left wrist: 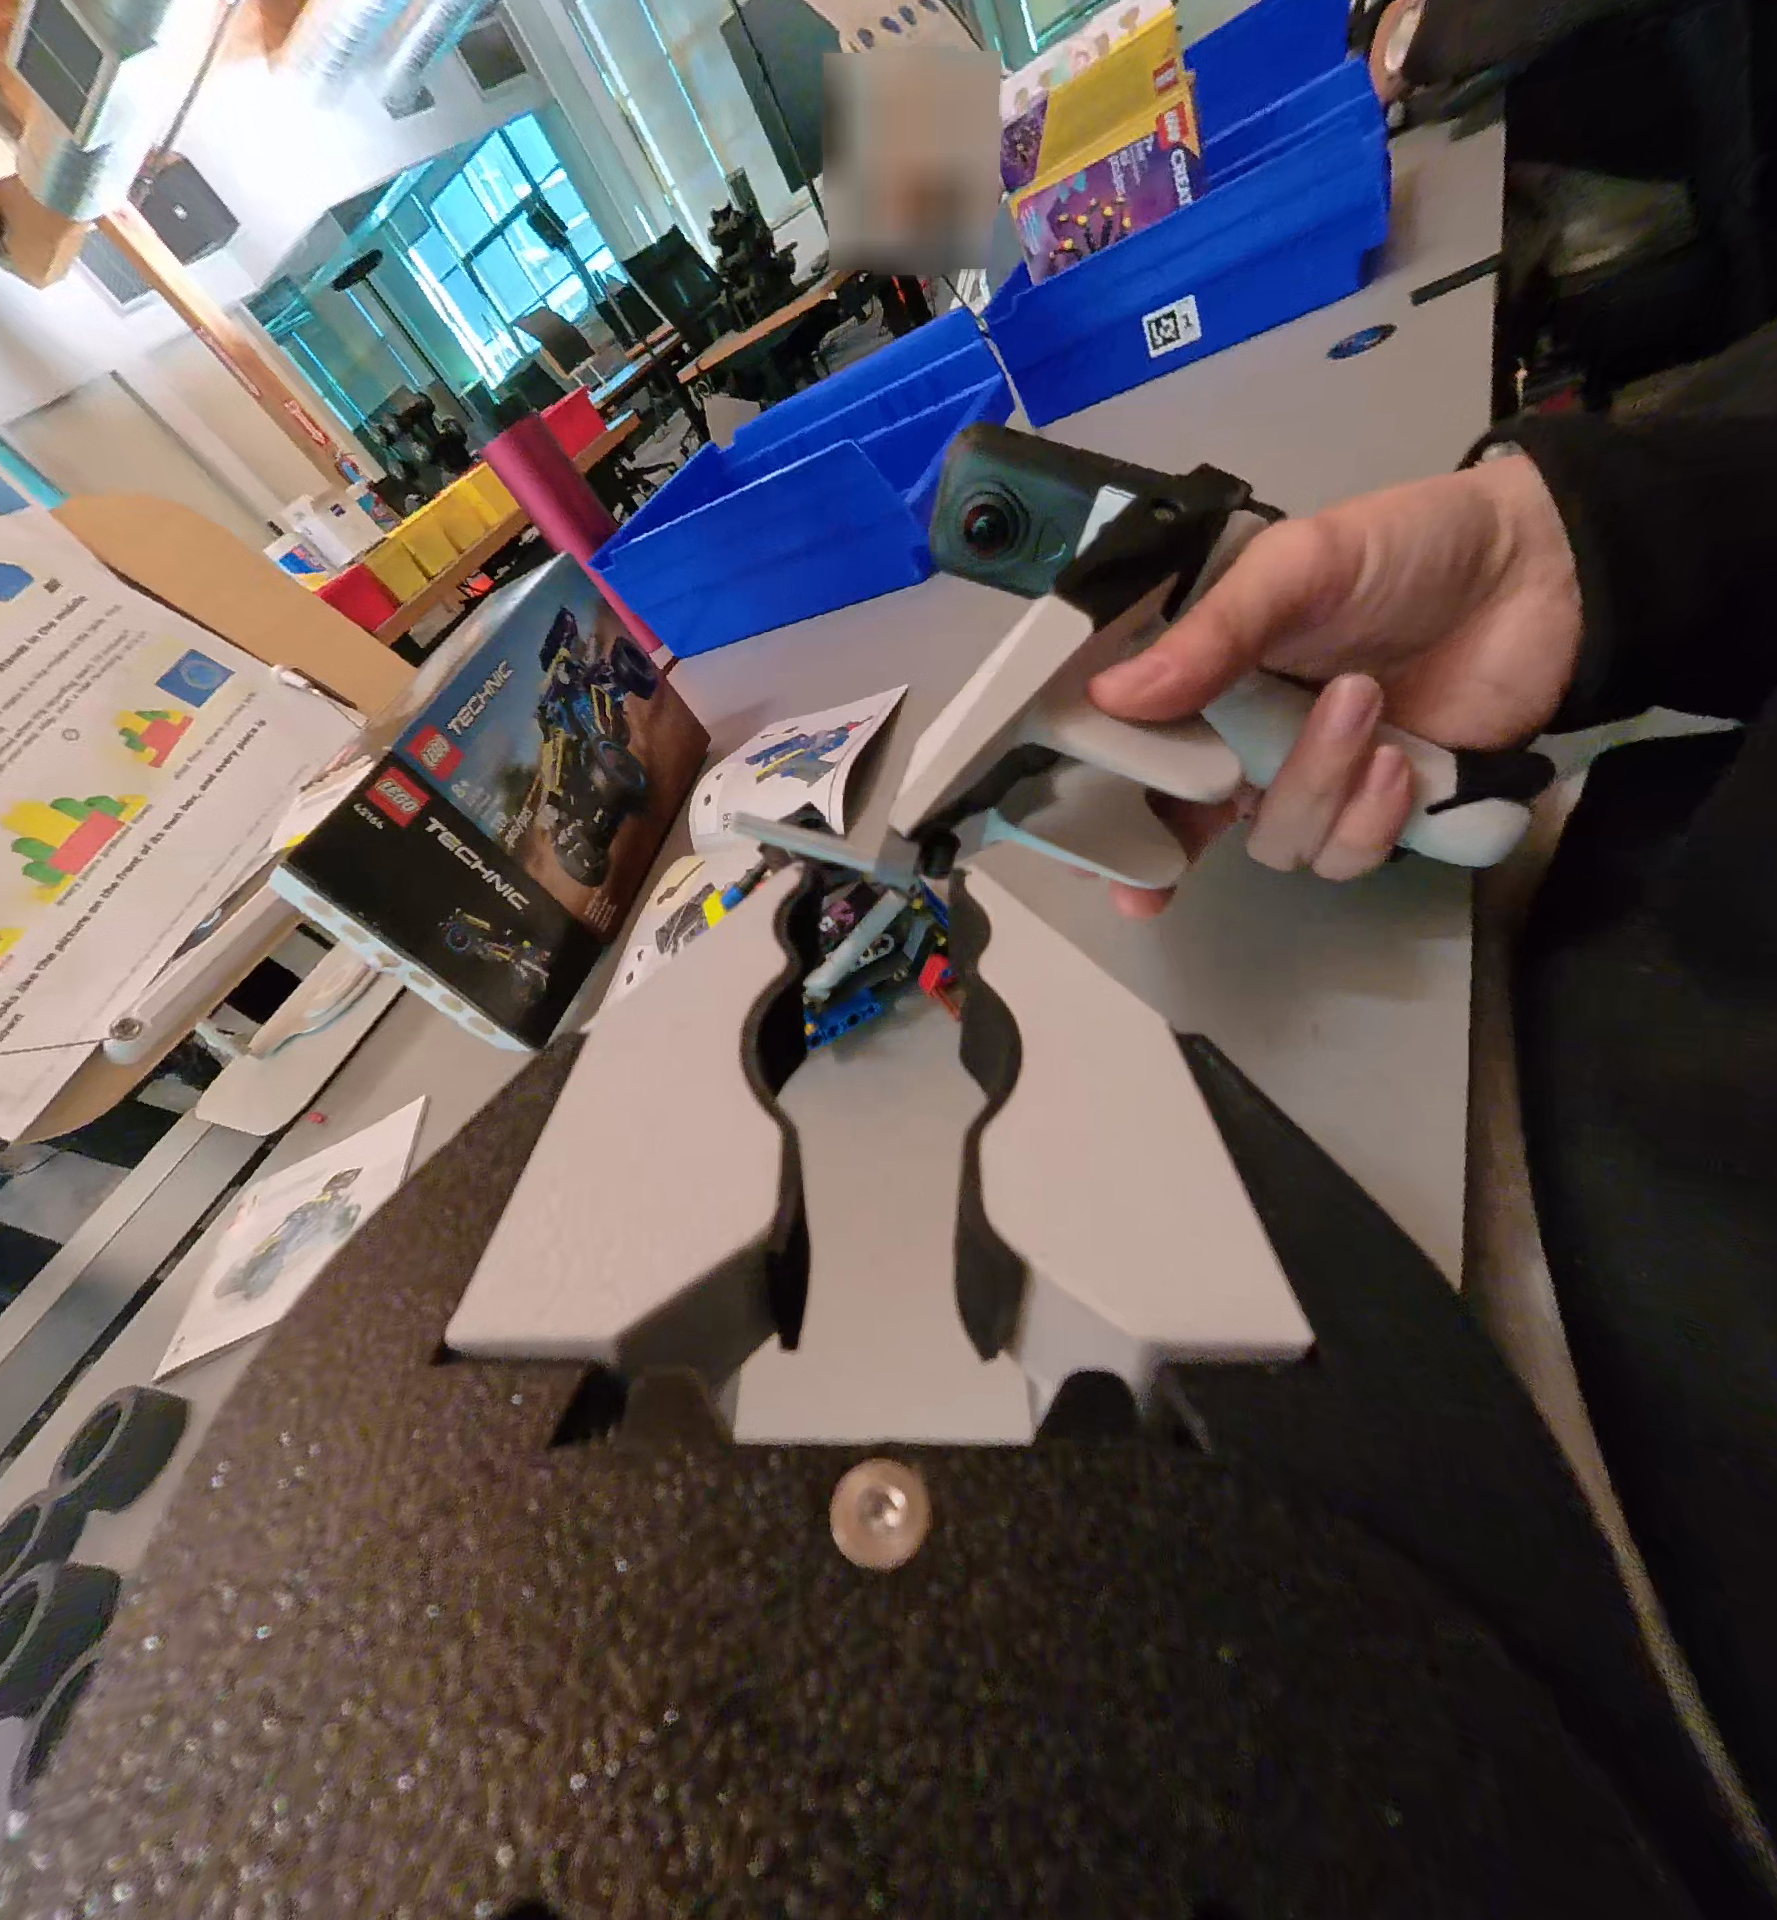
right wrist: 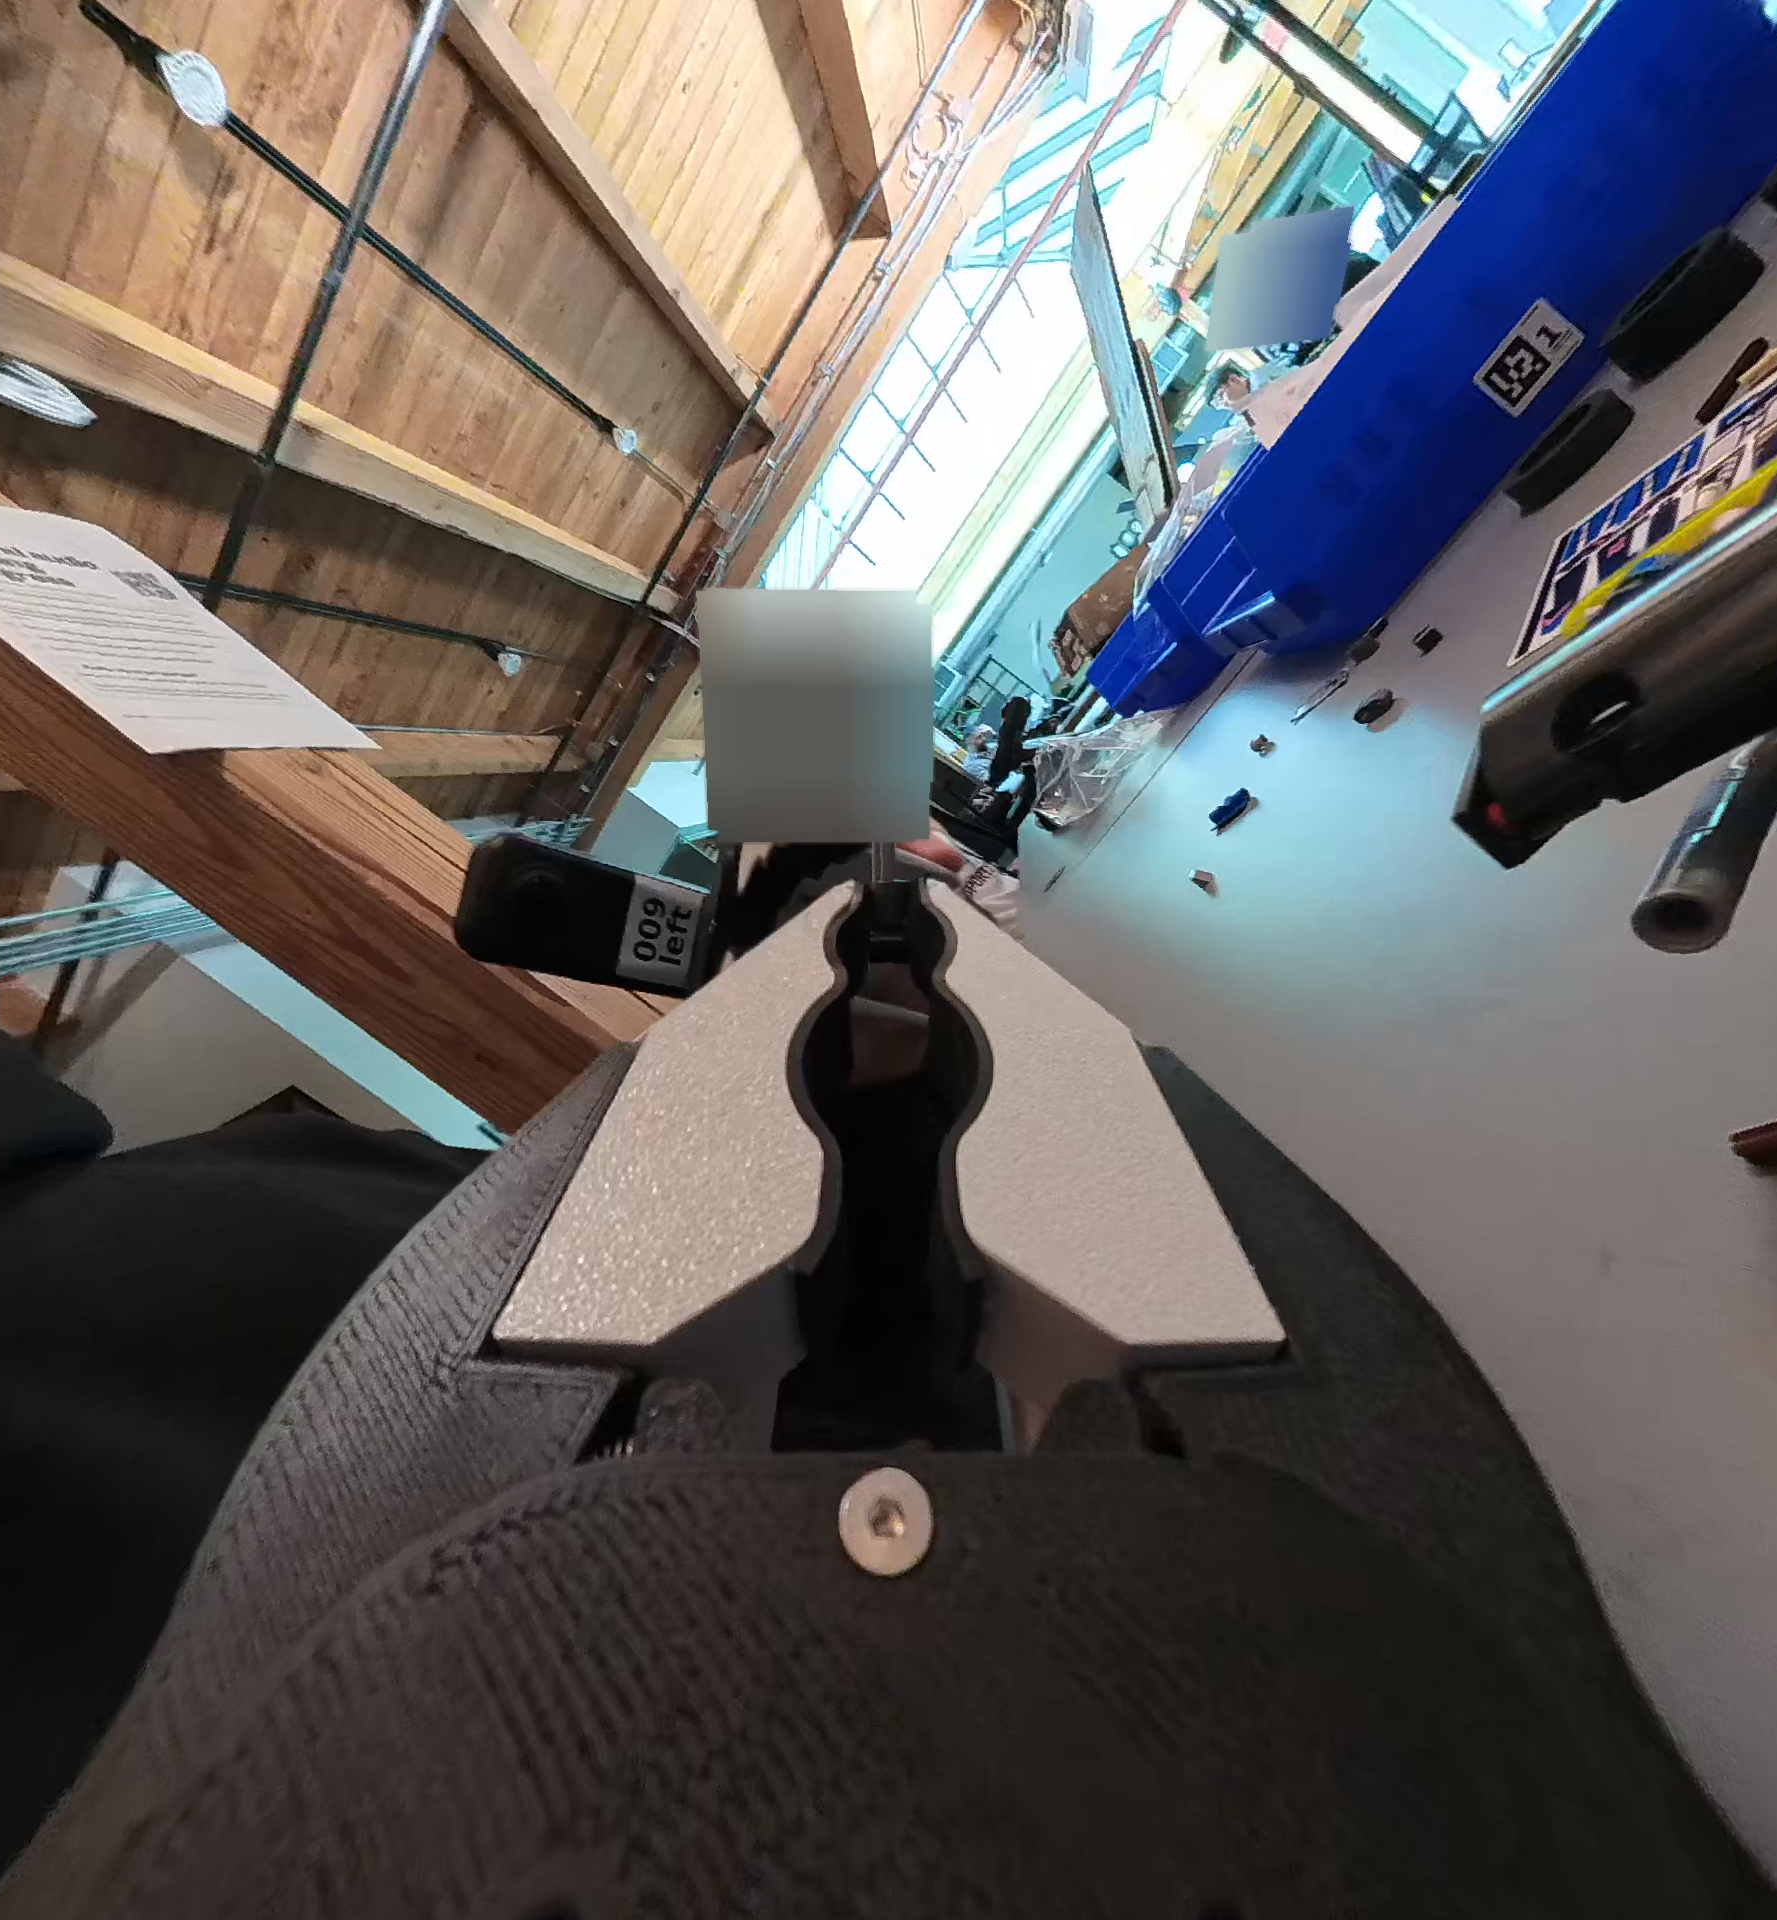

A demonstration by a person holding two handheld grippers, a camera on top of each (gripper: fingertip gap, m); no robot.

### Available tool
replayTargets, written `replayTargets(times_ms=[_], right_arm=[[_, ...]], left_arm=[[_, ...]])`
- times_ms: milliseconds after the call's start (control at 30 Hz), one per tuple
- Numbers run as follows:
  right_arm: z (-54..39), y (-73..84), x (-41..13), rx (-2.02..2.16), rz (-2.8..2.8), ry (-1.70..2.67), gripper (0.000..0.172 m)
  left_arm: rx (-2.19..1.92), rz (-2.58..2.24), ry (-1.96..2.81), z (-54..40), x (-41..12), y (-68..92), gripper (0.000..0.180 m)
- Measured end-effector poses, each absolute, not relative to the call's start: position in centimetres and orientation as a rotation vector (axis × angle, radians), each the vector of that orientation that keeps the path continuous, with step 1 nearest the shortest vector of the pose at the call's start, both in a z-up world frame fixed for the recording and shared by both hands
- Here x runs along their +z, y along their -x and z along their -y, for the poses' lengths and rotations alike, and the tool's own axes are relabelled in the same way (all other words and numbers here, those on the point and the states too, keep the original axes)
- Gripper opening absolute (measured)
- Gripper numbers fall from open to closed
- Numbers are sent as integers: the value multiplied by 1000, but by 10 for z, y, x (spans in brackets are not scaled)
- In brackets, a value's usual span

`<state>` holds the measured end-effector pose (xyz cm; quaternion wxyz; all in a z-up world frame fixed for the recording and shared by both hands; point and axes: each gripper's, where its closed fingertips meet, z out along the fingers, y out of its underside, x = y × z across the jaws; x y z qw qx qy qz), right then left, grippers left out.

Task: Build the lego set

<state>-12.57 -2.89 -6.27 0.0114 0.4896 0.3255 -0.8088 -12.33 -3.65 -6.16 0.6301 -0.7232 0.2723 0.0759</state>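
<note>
a black toy box (left wrist: 510,821) is bearing printed logos and lettering. left of the box a printed sheet (left wrist: 63,748) is showing text lines; behind the box a blue bin (left wrist: 1258,260) is carrying a white code sticker (left wrist: 1170,327).

The table (left wrist: 1331,997) is plain pale grey. Both grippers have light grey fingers (left wrist: 655,1143) lined black inside, on speckled black bodies. The right gripper (left wrist: 915,847) pinches a grey rod with a black end. The toy model (left wrist: 863,966) mixes blue, black, red, purple and grey. The bins (left wrist: 1227,281) are bright blue. The toy box (left wrist: 510,831) is black and blue with red logos. The tyres (left wrist: 42,1621) are black. The ceiling (right wrist: 396,312) is honey-brown wood.
</note>
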Motion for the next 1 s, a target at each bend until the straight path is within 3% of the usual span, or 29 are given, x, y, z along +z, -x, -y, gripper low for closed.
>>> replayTargets(times_ms=[500,1000], right_arm=[[33,126,-65,-2474,-887,-1465,5],[30,128,-69,-2477,-891,-1497,5]], left_arm=[[223,-667,1656,33,-67,121,6],[209,-659,1642,29,-71,124,6]])
